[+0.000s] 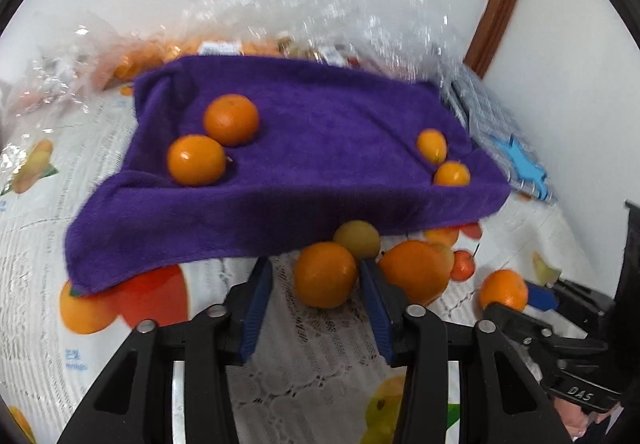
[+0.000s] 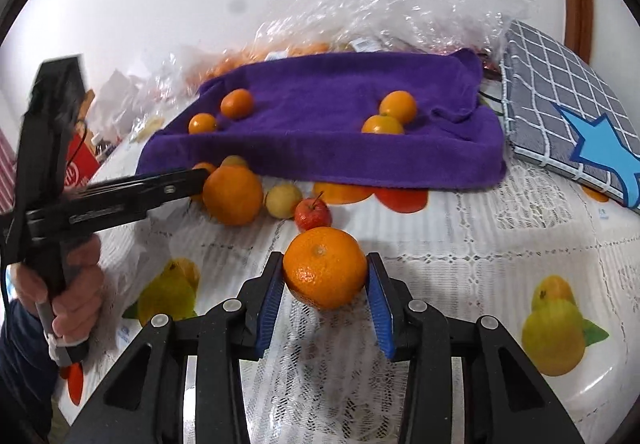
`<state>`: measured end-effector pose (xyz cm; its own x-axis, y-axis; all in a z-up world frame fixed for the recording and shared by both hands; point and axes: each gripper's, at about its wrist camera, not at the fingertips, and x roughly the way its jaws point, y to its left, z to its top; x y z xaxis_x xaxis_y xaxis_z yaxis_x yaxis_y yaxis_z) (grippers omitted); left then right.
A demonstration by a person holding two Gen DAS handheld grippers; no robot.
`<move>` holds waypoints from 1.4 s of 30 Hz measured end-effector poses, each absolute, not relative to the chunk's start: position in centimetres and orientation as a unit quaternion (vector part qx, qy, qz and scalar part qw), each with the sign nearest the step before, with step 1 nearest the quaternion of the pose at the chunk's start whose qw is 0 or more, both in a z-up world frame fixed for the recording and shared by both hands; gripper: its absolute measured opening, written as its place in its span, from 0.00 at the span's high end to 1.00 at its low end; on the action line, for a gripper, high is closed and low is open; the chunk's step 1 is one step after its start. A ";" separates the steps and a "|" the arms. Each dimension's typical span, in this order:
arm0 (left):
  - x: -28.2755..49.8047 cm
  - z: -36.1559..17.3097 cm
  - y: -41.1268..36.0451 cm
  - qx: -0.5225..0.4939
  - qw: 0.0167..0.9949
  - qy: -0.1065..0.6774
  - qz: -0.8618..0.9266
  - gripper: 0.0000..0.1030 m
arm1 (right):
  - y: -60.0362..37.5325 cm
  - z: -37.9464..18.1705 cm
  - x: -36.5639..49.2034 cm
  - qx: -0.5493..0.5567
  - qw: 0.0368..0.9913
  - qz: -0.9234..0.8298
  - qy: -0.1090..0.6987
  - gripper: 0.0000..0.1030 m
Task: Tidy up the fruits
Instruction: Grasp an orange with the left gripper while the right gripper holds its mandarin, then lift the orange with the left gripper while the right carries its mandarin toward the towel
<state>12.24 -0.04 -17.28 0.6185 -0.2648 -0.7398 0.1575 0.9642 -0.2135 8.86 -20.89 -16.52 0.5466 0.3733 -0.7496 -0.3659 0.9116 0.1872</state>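
Observation:
A purple towel (image 1: 312, 147) lies on the table with two tangerines at its left (image 1: 230, 119) and two small ones at its right (image 1: 432, 145). In front of it lie loose fruit: a tangerine (image 1: 325, 276), a yellow fruit (image 1: 357, 238), a large orange (image 1: 416, 272) and a small red apple (image 1: 462, 267). My left gripper (image 1: 316, 284) is open with that tangerine between its blue pads. My right gripper (image 2: 326, 276) is shut on a tangerine (image 2: 325, 267), also in the left wrist view (image 1: 503, 288). The towel (image 2: 340, 115) and large orange (image 2: 232, 195) show in the right wrist view.
A fruit-print lace tablecloth (image 2: 480, 244) covers the table. Crinkled clear plastic bags (image 2: 400, 3) holding more fruit lie behind the towel. A grey checked pad with a blue star (image 2: 568, 111) lies at the right. A white wall stands behind.

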 end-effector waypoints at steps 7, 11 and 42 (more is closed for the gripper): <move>10.7 -16.7 1.6 -0.105 0.908 0.390 -0.110 0.71 | -21.9 -16.7 9.1 0.032 0.881 0.202 0.426 0.61; 10.4 -16.8 3.0 -0.126 0.910 0.386 -0.081 0.71 | -21.8 -16.7 9.0 0.025 0.883 0.193 0.427 0.61; 10.7 -17.3 3.8 -0.149 0.904 0.394 -0.075 0.71 | -20.3 -16.9 9.0 -0.026 0.880 0.186 0.436 0.60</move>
